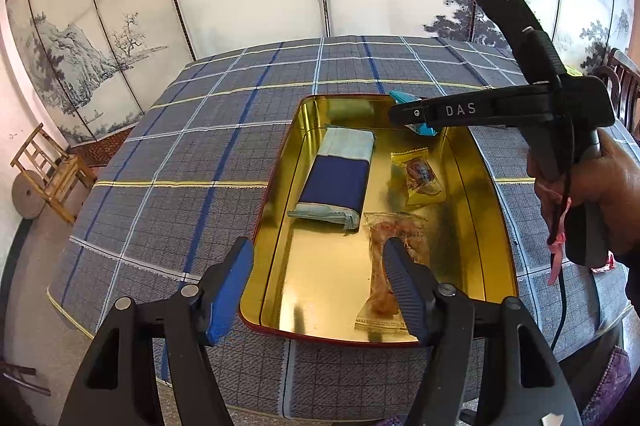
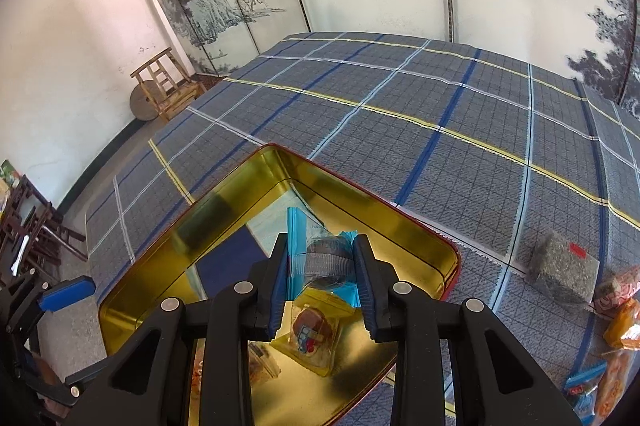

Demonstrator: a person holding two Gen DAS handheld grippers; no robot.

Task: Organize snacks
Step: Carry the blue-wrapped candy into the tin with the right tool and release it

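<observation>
The right gripper (image 2: 322,280) has its jaws clamped on a blue-wrapped snack (image 2: 320,258), holding it over the far part of the gold tin (image 2: 416,222) that stands on the plaid-covered bench (image 2: 440,113). The left gripper (image 1: 318,284) hangs over the tin's near end with its jaws parted and nothing pinched; its right fingertip (image 1: 396,266) sits above a clear packet (image 1: 390,266) lying on the tin floor.

The step in hand looks like dropping the blue snack into the tin. To do it well, I would bring it low over a bare patch of gold floor near the far right corner, clear of the yellow-wrapped sweet (image 1: 420,177) directly below, and part the jaws only once the wrapper is inside the rim, so it cannot slide off onto the cloth. The left gripper is best kept out of the way at its end.

Counted inside the tin: one blue-and-white pack (image 1: 340,181), one yellow-wrapped sweet, one clear packet, so three, with the held blue snack a likely fourth. Farther off on the bench, to the right, waits one grey-green block (image 2: 564,272) and a small heap of orange and blue wrappers (image 2: 616,346), too crowded at the picture's edge to count.
</observation>
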